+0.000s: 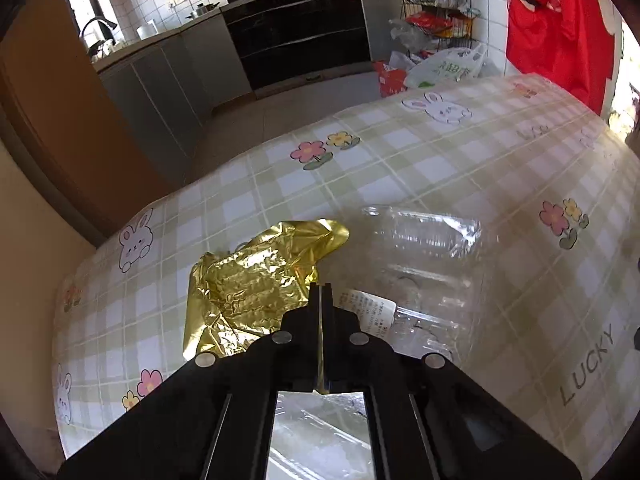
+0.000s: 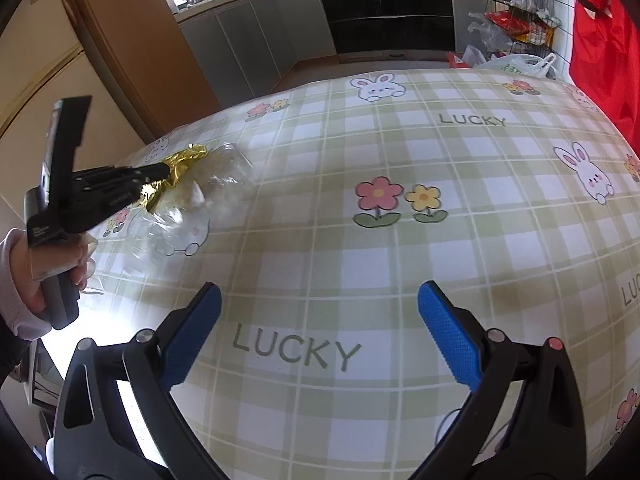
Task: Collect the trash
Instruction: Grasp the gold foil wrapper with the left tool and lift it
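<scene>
A crumpled gold foil wrapper [image 1: 256, 292] hangs from my left gripper [image 1: 320, 290], whose jaws are shut on its edge, above the table. A clear plastic bottle [image 1: 424, 264] with a white label shows just right of the foil, blurred; I cannot tell whether it rests on the table. In the right wrist view the left gripper [image 2: 162, 172] holds the foil [image 2: 180, 172] at the left, with the bottle [image 2: 200, 200] beside it. My right gripper [image 2: 320, 328] is open and empty, its blue pads [image 2: 192, 332] spread above the cloth.
The table carries a green plaid cloth [image 2: 400, 264] with rabbits, flowers and "LUCKY" print. Beyond its far edge are kitchen cabinets [image 1: 168, 92], a black oven [image 1: 300, 28], a wire snack rack [image 1: 440, 4], plastic bags [image 1: 444, 66] on the floor and red cloth [image 1: 560, 28] at the right.
</scene>
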Demonstrator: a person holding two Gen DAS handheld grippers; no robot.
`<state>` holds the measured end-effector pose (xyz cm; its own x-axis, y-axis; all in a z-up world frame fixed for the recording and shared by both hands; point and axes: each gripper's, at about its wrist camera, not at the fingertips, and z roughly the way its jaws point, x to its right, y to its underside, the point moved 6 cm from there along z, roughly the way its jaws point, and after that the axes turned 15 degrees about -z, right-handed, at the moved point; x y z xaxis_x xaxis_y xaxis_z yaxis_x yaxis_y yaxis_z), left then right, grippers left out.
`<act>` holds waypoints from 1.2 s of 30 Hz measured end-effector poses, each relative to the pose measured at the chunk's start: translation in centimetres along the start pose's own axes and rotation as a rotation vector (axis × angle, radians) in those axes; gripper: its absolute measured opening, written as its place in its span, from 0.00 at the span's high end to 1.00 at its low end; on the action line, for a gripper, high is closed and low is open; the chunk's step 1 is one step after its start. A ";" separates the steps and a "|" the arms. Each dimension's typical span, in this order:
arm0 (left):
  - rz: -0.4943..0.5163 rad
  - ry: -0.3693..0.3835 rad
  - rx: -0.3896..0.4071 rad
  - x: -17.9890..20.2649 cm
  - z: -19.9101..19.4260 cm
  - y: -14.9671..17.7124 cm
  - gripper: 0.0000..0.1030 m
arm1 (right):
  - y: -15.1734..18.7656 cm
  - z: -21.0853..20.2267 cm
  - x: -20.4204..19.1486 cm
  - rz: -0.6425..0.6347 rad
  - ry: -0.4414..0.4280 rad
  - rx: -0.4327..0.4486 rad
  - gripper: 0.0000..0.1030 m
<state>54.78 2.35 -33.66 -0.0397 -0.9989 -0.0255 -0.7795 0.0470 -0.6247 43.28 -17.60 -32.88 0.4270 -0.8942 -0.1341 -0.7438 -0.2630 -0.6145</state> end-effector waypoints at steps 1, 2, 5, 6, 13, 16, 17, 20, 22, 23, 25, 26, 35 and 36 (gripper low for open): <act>-0.026 0.027 0.010 -0.4 -0.7 -0.2 1.00 | -0.2 0.0 -0.4 -0.006 -0.008 0.002 0.06; -0.051 0.049 0.021 -0.9 -1.4 -0.3 1.00 | -0.5 0.2 -0.9 -0.014 -0.018 0.005 0.06; -0.093 0.097 0.066 -2.2 -3.8 -0.7 1.00 | -1.6 1.2 -2.7 -0.041 -0.052 0.006 0.06; -0.113 0.110 0.080 -2.6 -4.7 -0.7 1.00 | -1.9 1.6 -3.3 -0.047 -0.064 0.008 0.06; -0.217 0.155 0.125 -6.8 -7.8 -0.2 1.00 | -4.8 5.7 -7.5 -0.063 -0.144 -0.009 0.06; -0.299 0.182 0.071 -9.4 -6.6 0.0 0.87 | -5.8 6.7 -8.5 -0.076 -0.147 -0.008 0.06; -0.360 0.204 0.049 -10.5 -6.0 0.2 0.77 | -6.1 7.0 -8.6 -0.083 -0.146 -0.010 0.06; -0.563 0.288 -0.026 -13.6 -3.9 1.2 0.64 | -6.8 8.0 -9.1 -0.115 -0.138 -0.020 0.06; -0.727 0.360 -0.065 -15.4 -2.5 1.9 0.50 | -7.2 8.6 -9.2 -0.131 -0.131 -0.027 0.06; -0.801 0.393 -0.084 -16.1 -1.8 2.2 0.47 | -7.4 8.9 -9.2 -0.135 -0.129 -0.029 0.06; -0.946 0.451 -0.124 -16.8 -0.6 3.0 0.47 | -7.6 9.3 -9.3 -0.137 -0.129 -0.029 0.06; -1.003 0.481 -0.142 -16.9 0.0 3.4 0.47 | -7.7 9.5 -9.3 -0.137 -0.128 -0.029 0.06; -1.191 0.543 -0.197 -15.8 1.8 4.6 0.37 | -7.8 11.1 -9.8 -0.149 -0.127 -0.044 0.06; -1.194 0.549 -0.206 -15.8 2.2 4.5 0.37 | -7.8 11.2 -9.8 -0.147 -0.127 -0.045 0.06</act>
<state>53.28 18.31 -37.76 0.5230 -0.2982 0.7985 -0.5900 -0.8028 0.0866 50.62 -2.74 -35.50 0.5919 -0.7930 -0.1441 -0.6899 -0.4060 -0.5994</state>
